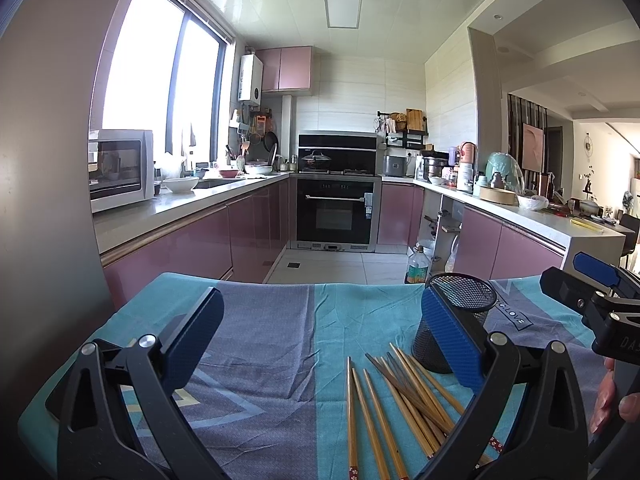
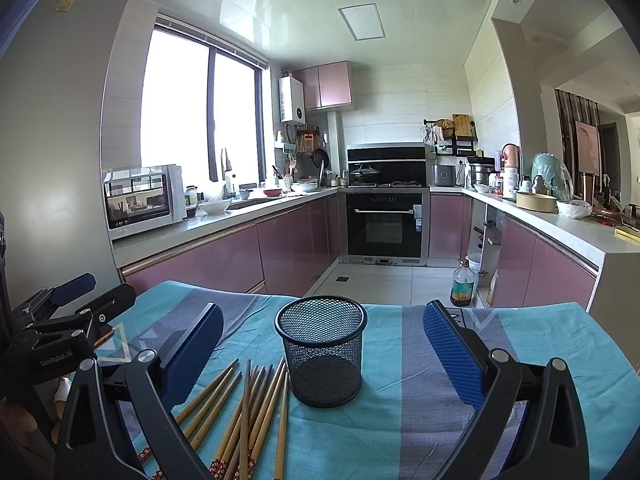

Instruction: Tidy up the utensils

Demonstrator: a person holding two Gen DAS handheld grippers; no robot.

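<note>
Several wooden chopsticks (image 1: 394,404) lie loose in a pile on the teal and grey cloth (image 1: 272,344). A black mesh cup (image 1: 456,312) stands upright and empty just behind them. My left gripper (image 1: 320,340) is open and empty, with the chopsticks near its right finger (image 1: 452,340). In the right wrist view the mesh cup (image 2: 322,356) stands between the fingers of my open, empty right gripper (image 2: 324,348), and the chopsticks (image 2: 248,416) lie to its lower left. The right gripper (image 1: 592,292) shows at the right edge of the left wrist view; the left gripper (image 2: 80,304) shows at the left edge of the right wrist view.
The cloth (image 2: 420,380) covers a table that ends at the far edge above a tiled floor (image 1: 332,264). A bottle (image 2: 463,284) stands on the floor beyond. Pink cabinets (image 1: 192,244), an oven (image 1: 336,216) and cluttered counters (image 2: 560,220) lie further back.
</note>
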